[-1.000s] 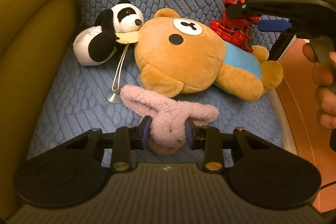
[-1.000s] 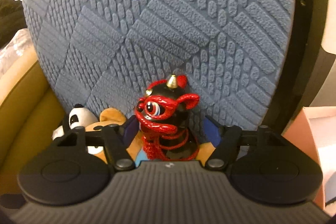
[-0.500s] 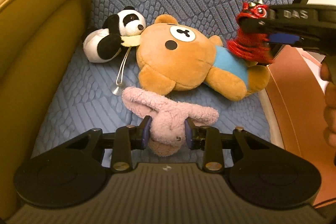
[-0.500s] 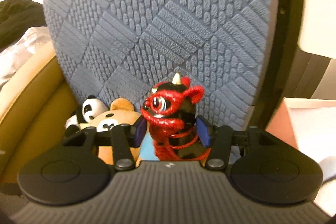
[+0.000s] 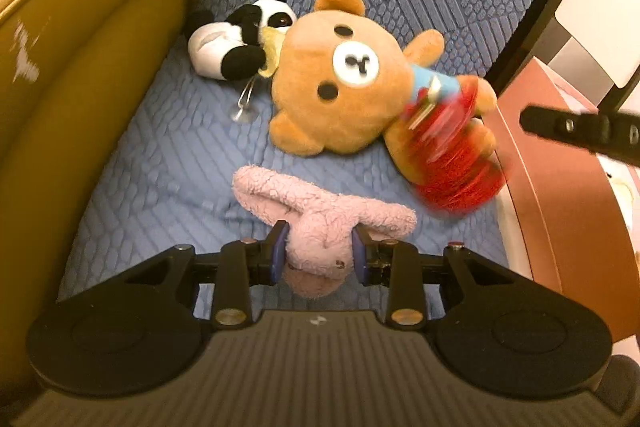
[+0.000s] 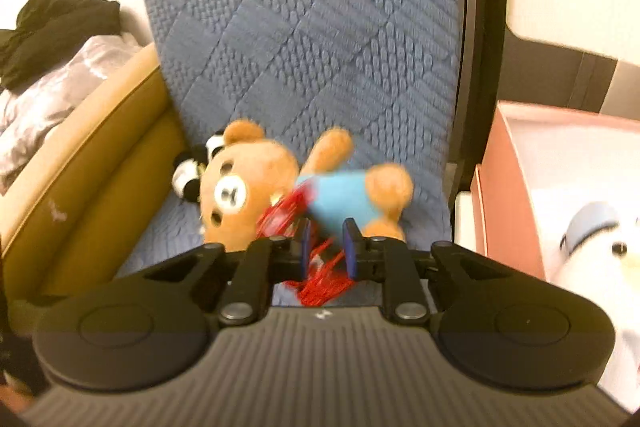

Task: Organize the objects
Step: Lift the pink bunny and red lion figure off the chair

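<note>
My left gripper (image 5: 318, 254) is shut on a pink plush rabbit (image 5: 320, 223) just above the blue seat cushion (image 5: 160, 163). A brown bear plush (image 5: 340, 83) in a blue shirt and a panda plush (image 5: 236, 43) lie on the cushion behind it. A red and black dragon toy (image 5: 452, 155) shows as a motion-blurred streak by the bear's legs. In the right wrist view my right gripper (image 6: 325, 247) has its fingers close together, with blurred red strands of the toy (image 6: 320, 287) between and below them; the grip itself is unclear. The bear (image 6: 256, 187) lies ahead.
A mustard armrest (image 5: 80, 67) bounds the seat on the left. A pink box (image 6: 516, 187) stands to the right of the chair and holds a white plush (image 6: 600, 247). The right gripper's black body (image 5: 580, 131) reaches in at the right. Clothes (image 6: 52, 27) lie far left.
The red dragon toy slipped down out of the right gripper's fingers and is blurred by the bear's legs. The right gripper pulled back to the right. The left gripper lifted slightly with the rabbit.
</note>
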`<state>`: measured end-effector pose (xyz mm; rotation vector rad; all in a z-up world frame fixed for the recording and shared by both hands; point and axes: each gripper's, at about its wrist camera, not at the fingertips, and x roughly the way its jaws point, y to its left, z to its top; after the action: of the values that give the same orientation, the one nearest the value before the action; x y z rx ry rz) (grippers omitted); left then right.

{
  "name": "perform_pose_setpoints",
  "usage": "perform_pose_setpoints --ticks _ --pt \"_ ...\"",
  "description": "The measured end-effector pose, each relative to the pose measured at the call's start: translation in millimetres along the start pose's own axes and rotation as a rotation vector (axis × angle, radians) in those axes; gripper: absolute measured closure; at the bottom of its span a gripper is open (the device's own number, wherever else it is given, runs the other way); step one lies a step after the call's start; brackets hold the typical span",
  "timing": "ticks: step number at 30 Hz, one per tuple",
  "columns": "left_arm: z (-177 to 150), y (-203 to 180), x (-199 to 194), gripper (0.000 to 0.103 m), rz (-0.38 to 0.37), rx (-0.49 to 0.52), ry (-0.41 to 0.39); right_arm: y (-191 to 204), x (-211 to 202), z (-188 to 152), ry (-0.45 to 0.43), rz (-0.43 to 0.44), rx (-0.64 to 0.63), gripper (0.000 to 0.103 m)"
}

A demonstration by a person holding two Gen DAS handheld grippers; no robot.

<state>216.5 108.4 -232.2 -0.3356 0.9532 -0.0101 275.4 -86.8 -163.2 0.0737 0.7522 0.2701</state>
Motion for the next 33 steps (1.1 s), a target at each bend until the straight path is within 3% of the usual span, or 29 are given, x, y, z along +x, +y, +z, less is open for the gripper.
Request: perform_pose_setpoints --ticks 7,10,12,14,17,22,26,33 --pt "-3.4 3.1 -3.0 0.065 0.008 -0.007 -0.003 -7.9 4.6 -20.0 0.045 -0.012 0.018 0.081" --pt "-4.6 2.1 -0.1 0.065 0.013 0.001 0.007 -4.0 12.4 -21.4 0.103 0.003 -0.018 0.079" --pt "-6.3 2.3 0.9 0.065 0.014 0.006 0.016 0.6 18.8 -19.7 0.127 0.051 -0.046 0.071" --pt "-8.7 1.8 2.2 0.065 0.015 0.013 0.025 7.1 26.7 -15.8 0.147 0.086 -0.078 0.056" --pt "-13.5 1.3 3.8 0.065 0.016 0.025 0.041 16.3 41.9 -4.9 0.186 0.140 -0.106 0.047" --pt "-15.5 2.6 6.0 0.064 0.008 0.014 0.065 27.7 77.7 9.5 0.276 0.206 -0.096 0.046" --pt "-17.4 3.5 6.3 0.061 0.008 0.011 0.072 37.6 104.0 14.4 0.348 0.199 -0.125 0.039" --pt "-18.7 6.2 6.0 0.057 0.004 0.003 0.072 47.4 126.0 14.0 0.480 0.182 -0.213 0.041"
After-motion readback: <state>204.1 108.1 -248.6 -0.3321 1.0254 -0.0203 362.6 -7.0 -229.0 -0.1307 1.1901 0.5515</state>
